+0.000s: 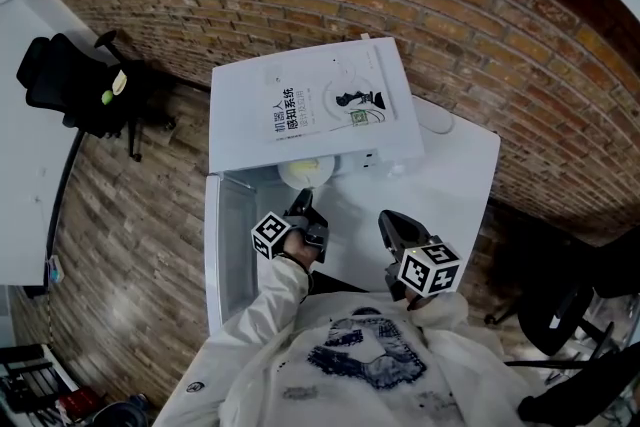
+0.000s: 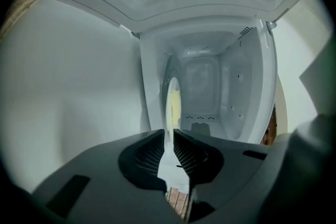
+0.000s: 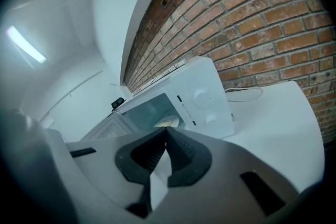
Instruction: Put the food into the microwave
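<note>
Head view, open microwave [image 1: 310, 105], plate [image 1: 298, 177] of yellow food [image 2: 174, 104] inside.

One microwave [image 1: 310, 105], one plate of food [image 1: 305, 172], one counter [image 1: 460, 165], two grippers: left gripper [image 1: 303, 200], right gripper [image 1: 390, 220].

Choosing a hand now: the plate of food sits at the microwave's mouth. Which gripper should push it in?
Probably left. The left gripper is right at the plate before the microwave opening, jaws slightly apart. The right gripper hangs back over the table, shut and empty.
</note>
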